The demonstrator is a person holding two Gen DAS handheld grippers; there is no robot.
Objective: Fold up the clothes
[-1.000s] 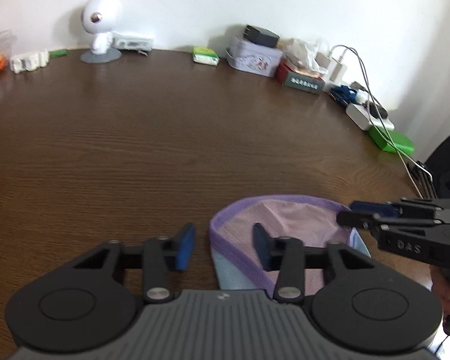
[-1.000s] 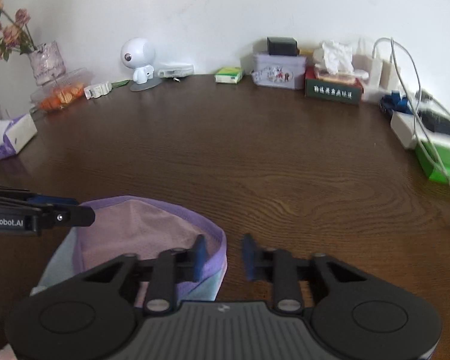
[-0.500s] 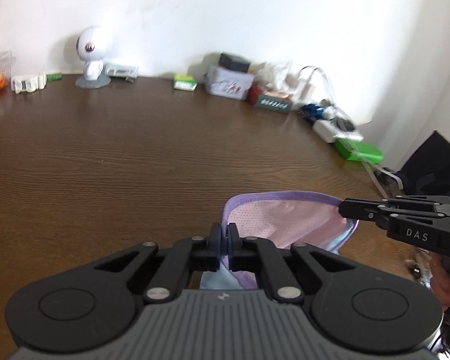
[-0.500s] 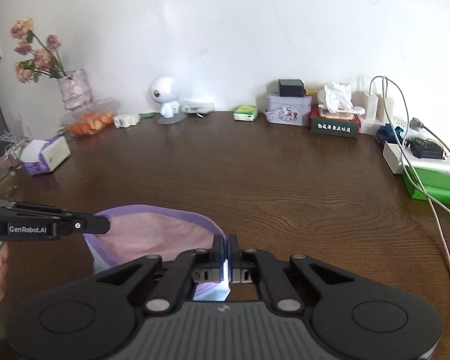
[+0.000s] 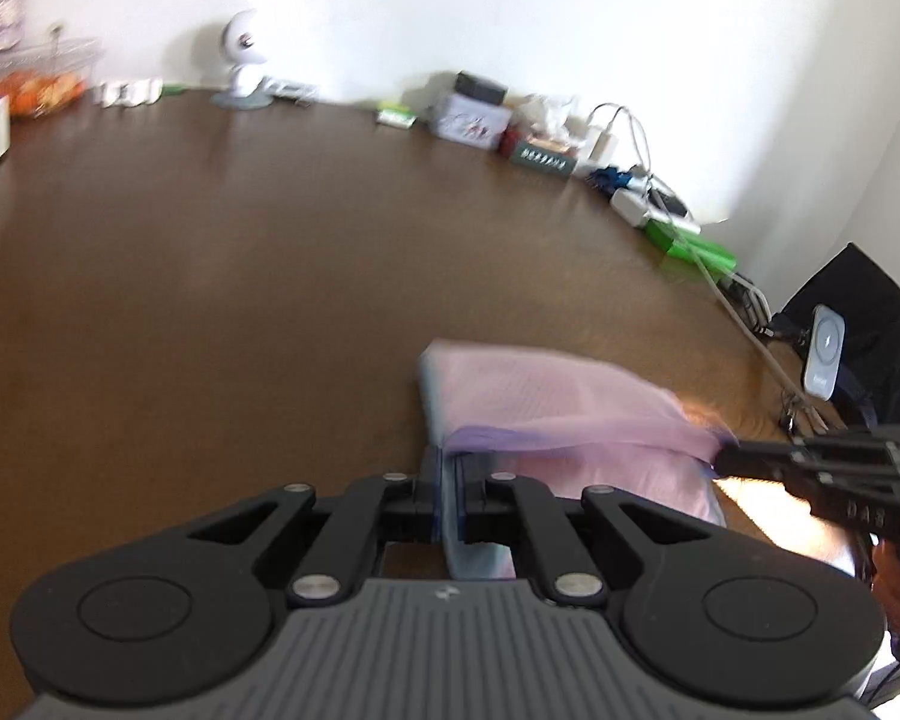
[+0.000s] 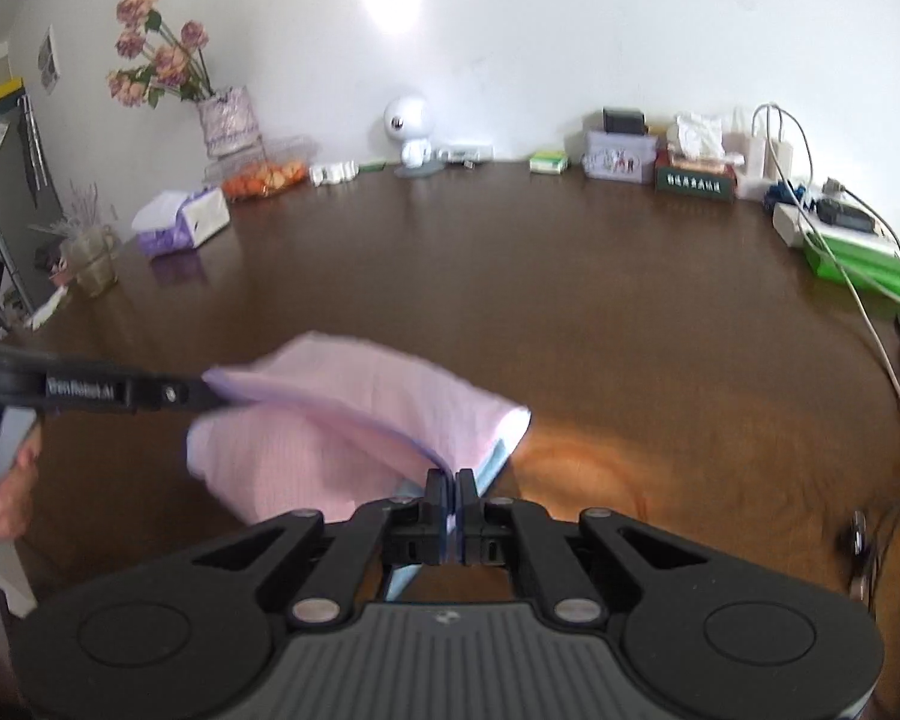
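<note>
Pink garment, table, tissue box

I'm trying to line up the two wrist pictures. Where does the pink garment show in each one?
Left wrist view: pink garment lies lower centre-right, pinched by the left gripper.
Right wrist view: it lies lower centre-left, pinched by the right gripper.
Shared landmark: white robot figurine by the back wall.
</note>
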